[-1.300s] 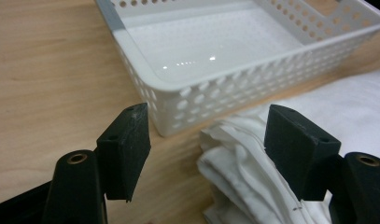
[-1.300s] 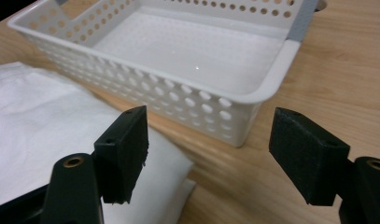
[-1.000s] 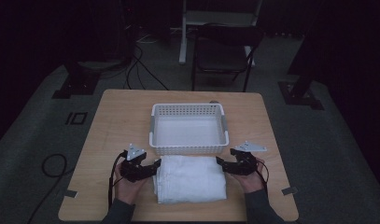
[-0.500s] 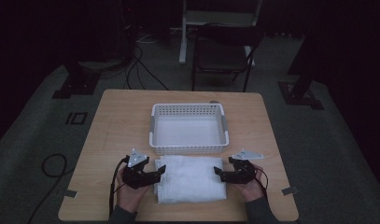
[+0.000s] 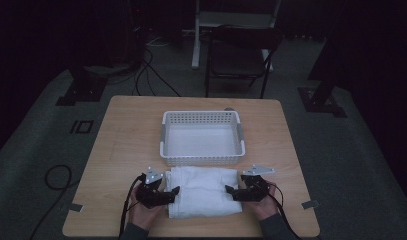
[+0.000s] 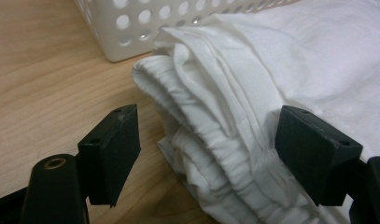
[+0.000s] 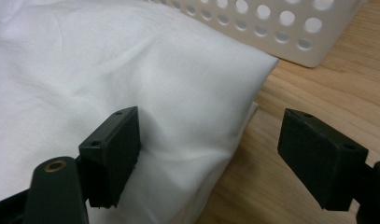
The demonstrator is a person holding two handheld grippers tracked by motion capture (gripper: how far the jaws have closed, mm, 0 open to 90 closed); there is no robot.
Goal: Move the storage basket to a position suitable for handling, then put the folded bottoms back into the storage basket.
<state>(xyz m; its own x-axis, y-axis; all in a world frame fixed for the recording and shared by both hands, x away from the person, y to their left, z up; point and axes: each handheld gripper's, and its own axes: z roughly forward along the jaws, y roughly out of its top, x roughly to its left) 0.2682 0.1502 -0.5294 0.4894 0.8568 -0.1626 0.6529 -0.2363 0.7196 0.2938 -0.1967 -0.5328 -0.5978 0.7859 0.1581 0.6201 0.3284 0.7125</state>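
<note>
The left gripper (image 5: 172,192) has its jaws spread around the left end of the folded white cloth (image 5: 205,191), where the layered, gathered edges (image 6: 211,135) stack up; that thick bundle is the sounder place to pinch, since the cloth looks light, soft and floppy and would likely sag between two holds. It lies on the tabletop (image 5: 126,140) just before the white basket (image 5: 201,159), long axis running left to right. The right gripper (image 5: 230,191) straddles the smooth right fold, jaws spread
</note>
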